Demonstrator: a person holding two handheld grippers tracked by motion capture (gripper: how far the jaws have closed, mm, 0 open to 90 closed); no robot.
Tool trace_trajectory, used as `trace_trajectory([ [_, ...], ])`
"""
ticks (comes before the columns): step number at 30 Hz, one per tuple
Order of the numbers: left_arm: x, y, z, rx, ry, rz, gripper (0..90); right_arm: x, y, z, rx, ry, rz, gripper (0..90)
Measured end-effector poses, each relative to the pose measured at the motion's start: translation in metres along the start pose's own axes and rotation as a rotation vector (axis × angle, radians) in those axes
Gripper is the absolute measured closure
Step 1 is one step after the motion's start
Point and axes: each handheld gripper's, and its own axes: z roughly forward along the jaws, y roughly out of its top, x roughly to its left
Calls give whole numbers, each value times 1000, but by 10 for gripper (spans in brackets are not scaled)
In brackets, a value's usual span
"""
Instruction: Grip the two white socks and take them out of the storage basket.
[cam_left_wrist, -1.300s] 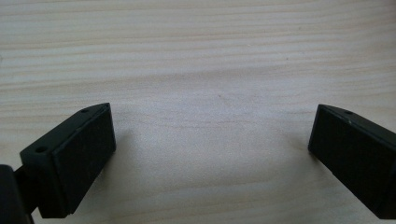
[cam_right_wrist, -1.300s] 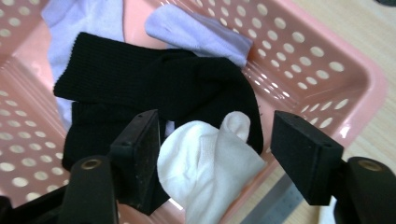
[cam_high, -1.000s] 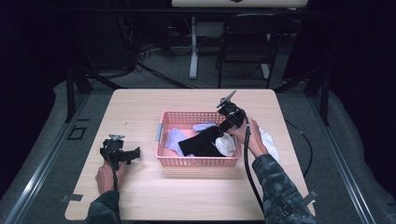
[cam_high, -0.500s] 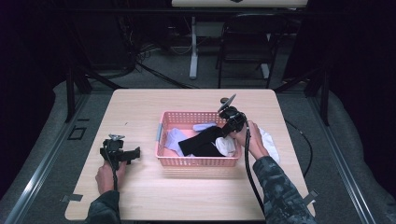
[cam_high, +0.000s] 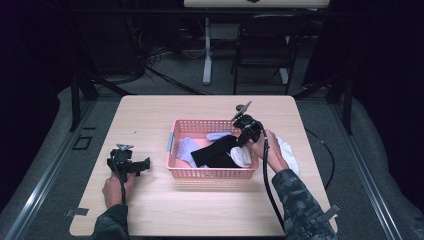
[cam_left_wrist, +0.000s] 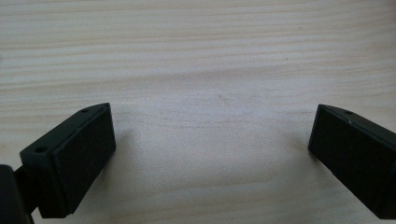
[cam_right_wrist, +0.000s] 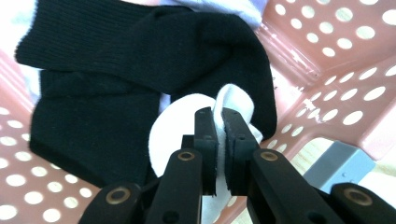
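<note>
i have the right gripper (cam_right_wrist: 218, 122) down in the pink basket (cam_high: 210, 173), and its jaws have just been closing: they now pinch a fold of the white sock (cam_right_wrist: 187, 126) between the pads, so it is gripping that sock. in the right gripper view the white sock bunches up around the jaw tips, lying on top of the black sock (cam_right_wrist: 116, 79). in the high view the white sock (cam_high: 242, 156) sits in the basket's right part, close to the near right corner, and i cannot tell its long axis, it is too crumpled. the black sock (cam_high: 216, 153) is easier to read: its long axis runs on a diagonal from the basket's near middle up toward the far right, with the ribbed cuff end at the upper left in the right gripper view. a pale lilac cloth (cam_high: 186, 149) lies at the basket's left part, and a white cloth (cam_high: 289, 153) lies on the table (cam_high: 150, 115) just outside the basket's right wall, beside my right hand (cam_high: 269, 150).

my left gripper (cam_left_wrist: 210, 144) rests low over bare table wood, well left of the basket, with its jaws spread wide and nothing between them.

against the frame a second ago, the right gripper has barely shifted, sitting a touch lower into the basket, and the jaws that stood apart then are now clamped. the left gripper (cam_high: 127, 164) and the basket sit where they were.
</note>
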Motion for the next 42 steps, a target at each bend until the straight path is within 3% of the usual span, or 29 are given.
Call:
trace_trajectory([
  [2,0,0,0,0,0,0,7,1,-1,-2,-28,10,17,857],
  [9,0,0,0,0,0,1,7,2,-3,-16,-45,21,1,859],
  [15,0,0,0,0,0,-1,7,7,-2,-26,-92,30,3,861],
  [16,0,0,0,0,0,0,7,7,0,-32,-84,30,-21,860],
  [23,0,0,0,0,0,0,7,12,4,-45,-111,28,-31,861],
  [42,0,0,0,0,0,1,7,22,12,-106,-225,22,-52,862],
])
